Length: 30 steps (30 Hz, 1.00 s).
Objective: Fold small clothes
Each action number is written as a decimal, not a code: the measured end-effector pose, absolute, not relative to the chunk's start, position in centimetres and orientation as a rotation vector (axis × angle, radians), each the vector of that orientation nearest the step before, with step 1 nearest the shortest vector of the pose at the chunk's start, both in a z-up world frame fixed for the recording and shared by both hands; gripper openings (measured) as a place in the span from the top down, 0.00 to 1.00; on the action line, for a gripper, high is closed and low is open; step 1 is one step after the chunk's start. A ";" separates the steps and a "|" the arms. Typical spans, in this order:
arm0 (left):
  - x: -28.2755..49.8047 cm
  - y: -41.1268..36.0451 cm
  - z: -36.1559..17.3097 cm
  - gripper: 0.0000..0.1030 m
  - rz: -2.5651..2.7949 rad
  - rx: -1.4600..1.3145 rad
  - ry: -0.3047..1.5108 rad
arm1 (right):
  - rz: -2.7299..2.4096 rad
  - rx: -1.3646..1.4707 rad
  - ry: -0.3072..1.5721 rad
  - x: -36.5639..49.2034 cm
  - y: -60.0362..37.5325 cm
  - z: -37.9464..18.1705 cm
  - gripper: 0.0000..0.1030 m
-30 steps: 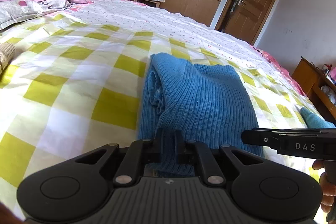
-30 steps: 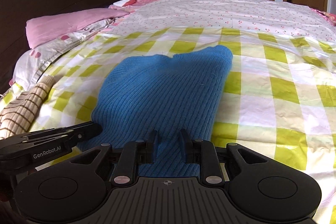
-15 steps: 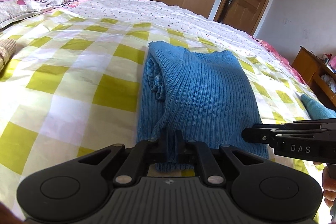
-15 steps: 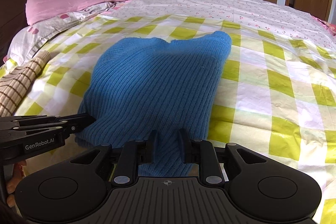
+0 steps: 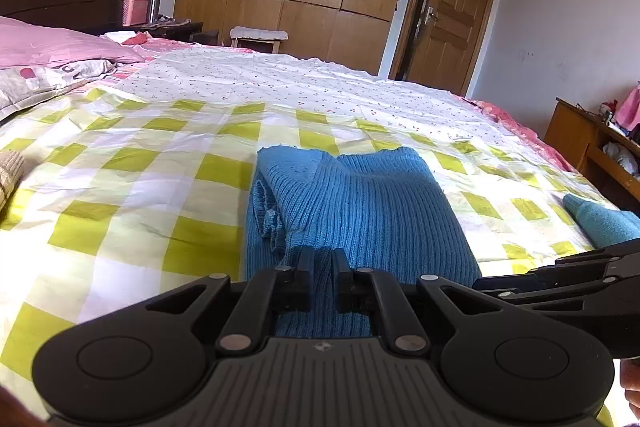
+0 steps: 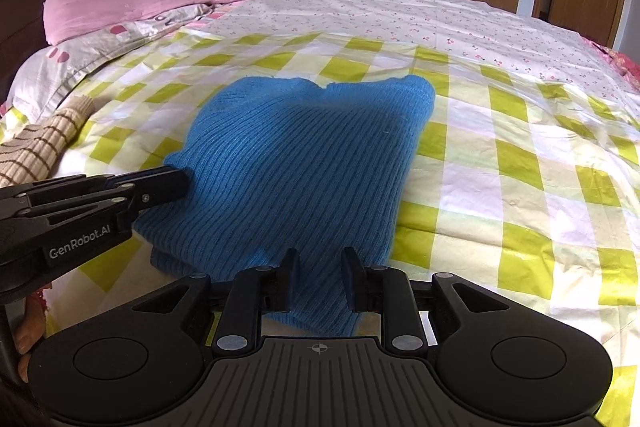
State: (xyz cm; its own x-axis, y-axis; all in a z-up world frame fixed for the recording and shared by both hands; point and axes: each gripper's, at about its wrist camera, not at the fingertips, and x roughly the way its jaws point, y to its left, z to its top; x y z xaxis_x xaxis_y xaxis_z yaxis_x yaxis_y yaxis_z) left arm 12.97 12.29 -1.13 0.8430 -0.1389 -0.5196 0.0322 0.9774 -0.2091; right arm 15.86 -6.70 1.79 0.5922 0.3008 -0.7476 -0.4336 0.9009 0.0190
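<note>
Item: blue sweater (image 6: 304, 163), part-folded on checked bedspread (image 5: 120, 195). My left gripper (image 5: 323, 269) and right gripper (image 6: 319, 273) each pinch its near hem. I'd lift both evenly, fold forward.

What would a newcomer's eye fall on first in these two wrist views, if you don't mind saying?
First, the bright blue ribbed knit sweater, folded on the yellow-and-white checked bedsheet in mid-frame. Next, the left gripper and right gripper, both pinching its near hem. Then the pink pillow by the dark headboard at far left.
</note>
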 end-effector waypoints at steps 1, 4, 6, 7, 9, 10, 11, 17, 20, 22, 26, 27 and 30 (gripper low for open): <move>13.2 12.2 -1.4 0.85 -0.089 -0.187 0.573 | 0.427 -0.178 0.836 15.8 -6.6 1.8 0.77; 13.7 12.0 -2.6 0.85 -0.061 -0.166 0.632 | 0.416 -0.193 0.839 15.6 -6.4 1.8 0.76; 13.7 12.1 -3.0 0.85 -0.056 -0.163 0.647 | 0.411 -0.200 0.841 15.6 -6.3 1.9 0.74; 13.6 12.0 -3.1 0.85 -0.055 -0.159 0.647 | 0.408 -0.203 0.841 15.5 -6.3 2.0 0.72; 13.6 11.9 -3.0 0.85 -0.050 -0.148 0.654 | 0.400 -0.216 0.843 15.5 -6.2 2.0 0.72; 13.5 11.8 -3.1 0.85 -0.049 -0.142 0.658 | 0.395 -0.223 0.845 15.5 -6.1 2.1 0.71; 13.5 11.8 -3.2 0.84 -0.049 -0.135 0.663 | 0.389 -0.228 0.847 15.5 -6.0 2.1 0.71; 13.3 11.8 -3.3 0.84 -0.047 -0.126 0.676 | 0.369 -0.248 0.849 15.5 -5.9 2.3 0.68; 13.2 11.8 -3.2 0.84 -0.045 -0.127 0.681 | 0.366 -0.243 0.848 15.3 -6.4 2.3 0.68; 13.2 11.8 -3.1 0.84 -0.046 -0.127 0.683 | 0.359 -0.231 0.845 15.4 -6.8 2.4 0.68; 13.1 11.7 -2.9 0.84 -0.043 -0.124 0.684 | 0.344 -0.182 0.838 15.8 -7.5 2.8 0.67; 13.0 11.7 -2.8 0.84 -0.043 -0.117 0.681 | 0.342 -0.173 0.832 15.8 -7.6 2.9 0.67; 12.8 11.4 -2.7 0.84 -0.042 -0.094 0.677 | 0.342 -0.168 0.818 15.8 -7.5 3.2 0.66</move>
State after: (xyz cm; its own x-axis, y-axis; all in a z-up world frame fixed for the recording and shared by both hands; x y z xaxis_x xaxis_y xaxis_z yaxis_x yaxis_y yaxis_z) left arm 12.82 11.41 -2.71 0.7787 -0.0690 -0.6236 0.0079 0.9949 -0.1002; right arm 15.80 -7.54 3.21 0.6329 0.2331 -0.7383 -0.3617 0.9322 -0.0157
